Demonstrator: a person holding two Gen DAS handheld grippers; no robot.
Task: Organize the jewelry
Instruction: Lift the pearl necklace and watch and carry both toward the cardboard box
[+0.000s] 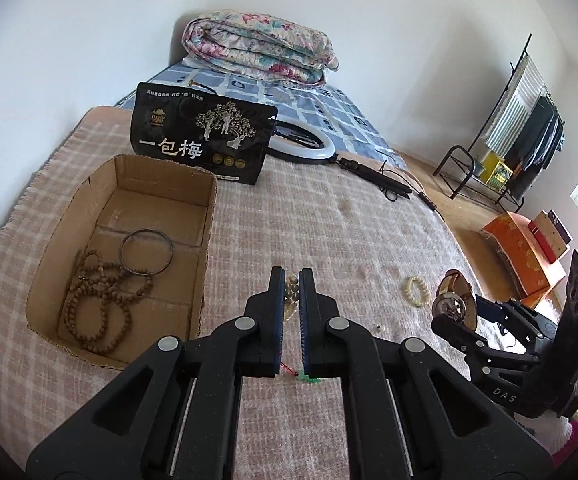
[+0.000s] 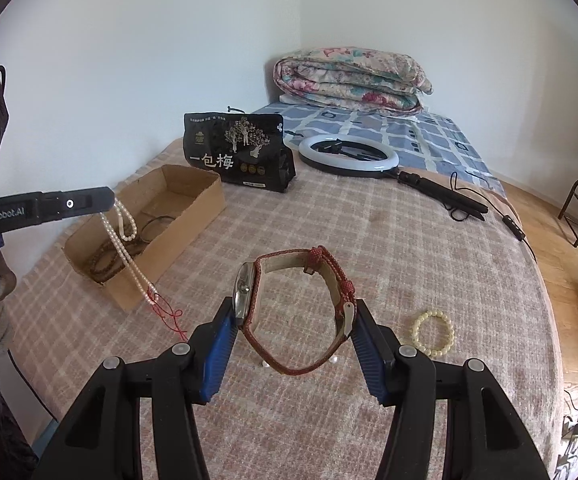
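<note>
My left gripper [image 1: 291, 276] is shut on a pearl necklace [image 1: 291, 292]; in the right wrist view the necklace [image 2: 127, 248] hangs from it, a red cord at its end, beside the cardboard box [image 2: 193, 216]. The box [image 1: 205, 248] holds a brown bead string [image 1: 101, 304] and a dark bangle [image 1: 147, 253]. My right gripper [image 2: 295, 308] is shut on a watch with a red-brown strap [image 2: 245, 292], held above the blanket; it also shows in the left wrist view [image 1: 453, 300]. A cream bead bracelet [image 2: 433, 333] lies on the blanket to the right.
A black snack bag [image 2: 237, 152] stands behind the box. A ring light with a folded stand [image 2: 349, 156] lies at the back, its cable running right. A folded quilt [image 2: 353, 80] sits on the bed. Two small pearls [image 2: 265, 365] lie under the watch.
</note>
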